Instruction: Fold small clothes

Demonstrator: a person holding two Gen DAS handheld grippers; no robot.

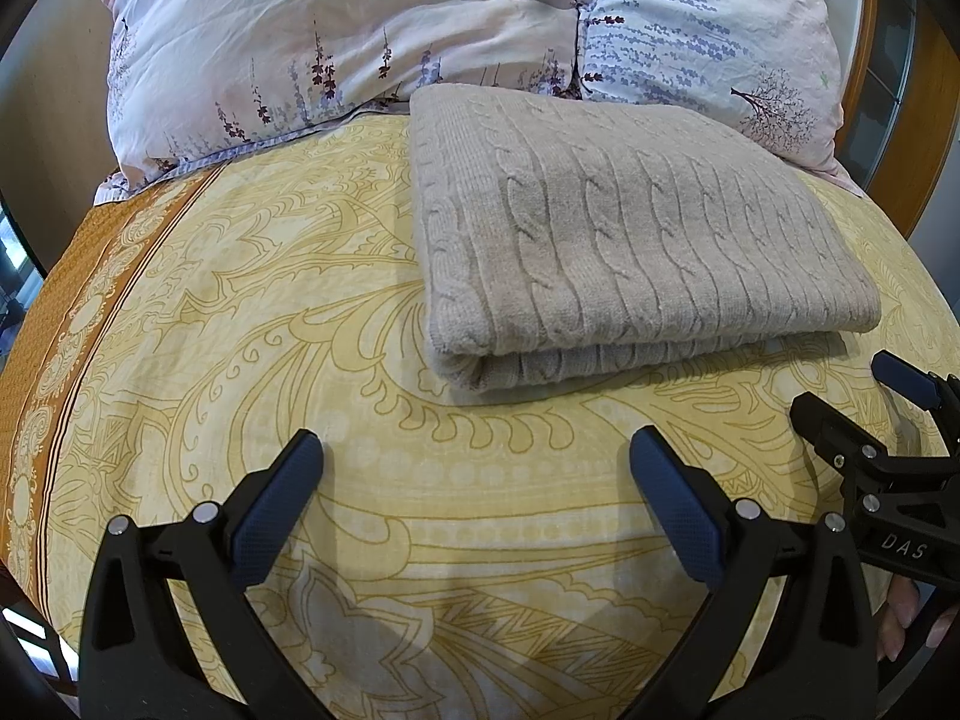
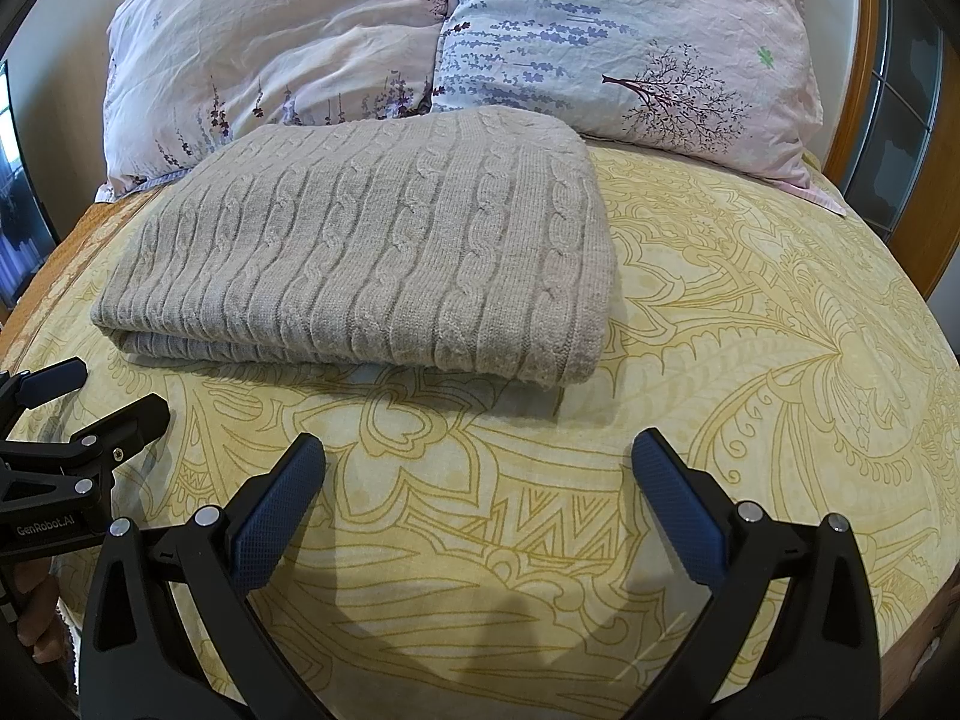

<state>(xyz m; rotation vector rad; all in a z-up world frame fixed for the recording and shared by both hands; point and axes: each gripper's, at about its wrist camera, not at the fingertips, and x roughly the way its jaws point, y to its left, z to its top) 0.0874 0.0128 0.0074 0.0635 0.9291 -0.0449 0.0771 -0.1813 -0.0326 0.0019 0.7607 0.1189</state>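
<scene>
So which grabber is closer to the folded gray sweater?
Neither clearly. The left gripper and right gripper both hover open just short of the sweater's near folded edge.

A bed (image 1: 252,312) is lying under a yellow patterned sheet with an orange border. Two floral pillows (image 2: 288,42) are leaning at its head against a wooden headboard (image 2: 858,60). Daylight is coming through a window (image 2: 906,108) on the right.

Folded grey cable-knit sweater (image 2: 366,246) on yellow patterned bedspread (image 2: 750,360), floral pillows (image 2: 600,42) behind, right gripper (image 2: 478,480) spread wide
</scene>
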